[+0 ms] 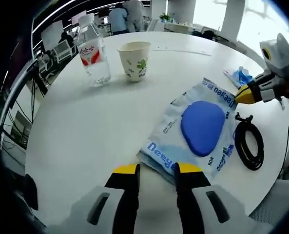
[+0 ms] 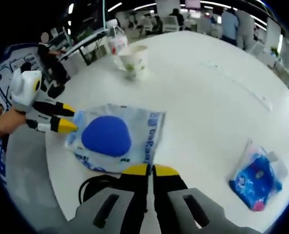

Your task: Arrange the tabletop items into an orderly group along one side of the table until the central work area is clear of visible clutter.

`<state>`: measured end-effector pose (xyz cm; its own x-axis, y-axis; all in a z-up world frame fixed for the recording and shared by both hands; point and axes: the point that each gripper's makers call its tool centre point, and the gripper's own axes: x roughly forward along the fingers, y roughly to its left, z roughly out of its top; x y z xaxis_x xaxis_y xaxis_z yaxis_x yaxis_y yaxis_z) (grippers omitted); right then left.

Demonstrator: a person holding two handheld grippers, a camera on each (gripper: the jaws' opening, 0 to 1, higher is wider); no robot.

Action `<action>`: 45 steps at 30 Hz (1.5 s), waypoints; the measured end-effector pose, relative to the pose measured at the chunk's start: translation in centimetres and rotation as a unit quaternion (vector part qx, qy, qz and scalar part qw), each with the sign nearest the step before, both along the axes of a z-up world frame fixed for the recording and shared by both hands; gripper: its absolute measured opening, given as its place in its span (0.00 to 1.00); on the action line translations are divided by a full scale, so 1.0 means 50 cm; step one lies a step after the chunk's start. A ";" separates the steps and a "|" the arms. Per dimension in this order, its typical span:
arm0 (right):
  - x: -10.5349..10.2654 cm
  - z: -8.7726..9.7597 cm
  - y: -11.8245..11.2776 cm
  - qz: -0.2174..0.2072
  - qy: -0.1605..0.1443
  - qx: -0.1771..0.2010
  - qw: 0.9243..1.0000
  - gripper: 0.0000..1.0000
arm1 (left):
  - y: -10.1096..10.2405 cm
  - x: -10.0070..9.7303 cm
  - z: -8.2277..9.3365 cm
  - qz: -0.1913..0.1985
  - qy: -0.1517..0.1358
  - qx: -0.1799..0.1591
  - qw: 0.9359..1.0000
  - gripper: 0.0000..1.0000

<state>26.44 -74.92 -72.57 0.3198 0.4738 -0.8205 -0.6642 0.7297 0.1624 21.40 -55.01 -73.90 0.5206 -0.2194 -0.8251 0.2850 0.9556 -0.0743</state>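
- The left hand-held gripper (image 1: pixel 156 170) has its jaws parted, holding nothing, its tips at the near edge of the packet (image 1: pixel 193 129).
- The right hand-held gripper (image 2: pixel 149 170) has its jaws nearly together, pinching the packet's edge as far as can be told.
- The packet, pale blue with a dark blue pad inside, lies flat on the white tabletop (image 1: pixel 86 126).
- A coiled black cable (image 1: pixel 249 144) lies just beside the packet.
- A paper cup (image 1: pixel 134 59) and water bottle (image 1: pixel 93 53) stand together, well apart from the packet.
- A small blue pack (image 2: pixel 256 178) lies near the tabletop edge.
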 end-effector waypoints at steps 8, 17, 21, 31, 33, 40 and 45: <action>-0.026 0.000 -0.002 0.005 0.005 0.001 1.000 0.00 | -0.017 0.002 -0.008 0.008 0.012 -0.020 1.000 0.12; -0.044 0.001 -0.012 0.025 -0.005 -0.008 1.000 0.00 | -0.024 0.005 -0.007 0.007 0.012 -0.032 0.999 0.07; -0.041 0.009 -0.012 0.034 -0.018 -0.010 0.999 0.00 | -0.027 0.011 0.002 0.000 0.003 -0.032 0.999 0.06; -0.013 0.049 -0.007 0.029 -0.051 0.007 0.998 0.00 | -0.025 0.041 0.029 -0.016 -0.017 -0.027 0.999 0.00; -0.010 0.056 -0.007 0.028 -0.055 0.009 0.998 0.00 | -0.027 0.047 0.037 -0.020 -0.022 -0.024 0.999 0.00; -0.005 0.068 -0.020 0.017 -0.060 0.012 0.998 0.00 | -0.040 0.074 0.058 -0.032 -0.030 -0.025 0.999 0.00; -0.004 0.075 -0.035 0.000 -0.062 0.018 0.998 0.00 | -0.054 0.091 0.067 -0.046 -0.034 -0.022 0.998 0.00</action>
